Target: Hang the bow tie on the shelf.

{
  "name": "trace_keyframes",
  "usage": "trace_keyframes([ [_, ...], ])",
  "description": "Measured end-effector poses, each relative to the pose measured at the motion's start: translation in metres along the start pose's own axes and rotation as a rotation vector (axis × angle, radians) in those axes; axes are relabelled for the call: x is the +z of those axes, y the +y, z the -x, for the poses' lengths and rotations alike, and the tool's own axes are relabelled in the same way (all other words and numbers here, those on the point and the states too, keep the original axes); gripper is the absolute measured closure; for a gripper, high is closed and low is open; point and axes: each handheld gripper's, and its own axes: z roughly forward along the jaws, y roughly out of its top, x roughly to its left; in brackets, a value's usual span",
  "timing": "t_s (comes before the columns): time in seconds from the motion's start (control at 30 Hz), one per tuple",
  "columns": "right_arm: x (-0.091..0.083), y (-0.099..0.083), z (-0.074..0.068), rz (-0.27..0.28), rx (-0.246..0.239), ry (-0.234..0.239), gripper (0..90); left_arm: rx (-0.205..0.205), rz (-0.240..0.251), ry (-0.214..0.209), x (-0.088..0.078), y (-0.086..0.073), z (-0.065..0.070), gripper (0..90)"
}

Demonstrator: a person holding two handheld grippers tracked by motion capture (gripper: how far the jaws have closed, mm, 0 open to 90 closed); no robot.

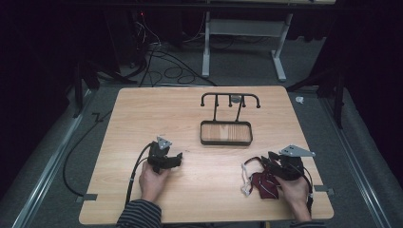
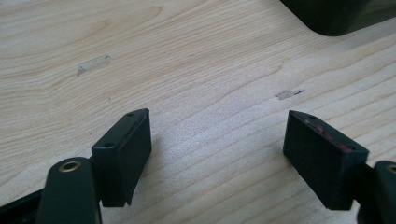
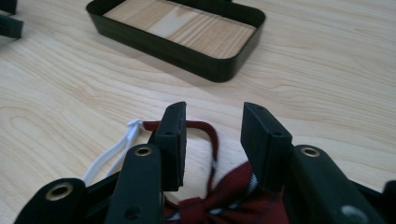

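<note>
Bow tie [image 3: 233, 196], dark red, striped, is seen on the bench [image 1: 209, 190] near its front right corner, partly covered by the right gripper [image 3: 212, 140]. Its white strap [image 3: 112, 151] trails left. Right jaws are held about half open, astride the tie's band; whether the pads press on it cannot be told. Left gripper [image 2: 217, 154] is seen wide open over bare wood, nothing held. Tray [image 3: 187, 53] is cut off at the frame top.

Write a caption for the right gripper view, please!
Right gripper over a red bow tie, black tray beyond.
</note>
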Motion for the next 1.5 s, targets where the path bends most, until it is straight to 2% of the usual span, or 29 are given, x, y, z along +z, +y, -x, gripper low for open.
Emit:
trace_keyframes([
  [0.1, 0.002, 0.002, -0.005, -0.003, -0.009, 0.016, 62.7, 0.0, 0.0, 0.0, 0.0, 0.0, 0.0, 24.0],
  [0.2, 0.008, 0.003, -0.013, -0.011, -0.024, 0.061, 64.1, 0.0, 0.0, 0.0, 0.0, 0.0, 0.0, 24.0],
  [0.23, 0.008, 0.003, -0.013, -0.011, -0.024, 0.061, 64.1, 0.0, 0.0, 0.0, 0.0, 0.0, 0.0, 24.0],
  [0.33, 0.015, 0.004, -0.023, -0.037, -0.045, 0.097, 64.7, 0.0, 0.0, 0.0, 0.0, 0.0, 0.0, 23.9],
  [0.4, 0.016, 0.004, -0.025, -0.045, -0.044, 0.102, 64.8, 0.0, 0.0, 0.0, 0.0, 0.0, 0.0, 24.0],
  [0.43, 0.02, 0.004, -0.029, -0.054, -0.064, 0.107, 64.8, 0.0, 0.0, -0.001, 0.0, 0.0, 0.0, 23.9],
  [0.73, 0.036, 0.009, -0.035, -0.075, -0.098, 0.106, 64.9, 0.0, 0.0, -0.001, 0.0, 0.0, 0.0, 23.8],
  [0.97, 0.051, 0.008, -0.033, -0.125, -0.096, 0.107, 65.0, 0.0, 0.0, -0.001, 0.0, 0.0, 0.0, 23.8],
  [1.23, 0.058, 0.008, -0.029, -0.125, -0.077, 0.114, 66.1, -0.001, 0.0, -0.001, 0.0, 0.0, 0.0, 23.8],
  [1.37, 0.06, 0.011, -0.029, -0.132, -0.086, 0.109, 67.0, 0.0, 0.0, -0.001, 0.0, 0.0, 0.0, 23.8],
  [1.5, 0.063, 0.019, -0.034, -0.138, -0.12, 0.103, 67.5, 0.0, 0.0, -0.001, 0.0, 0.0, 0.0, 23.8],
])
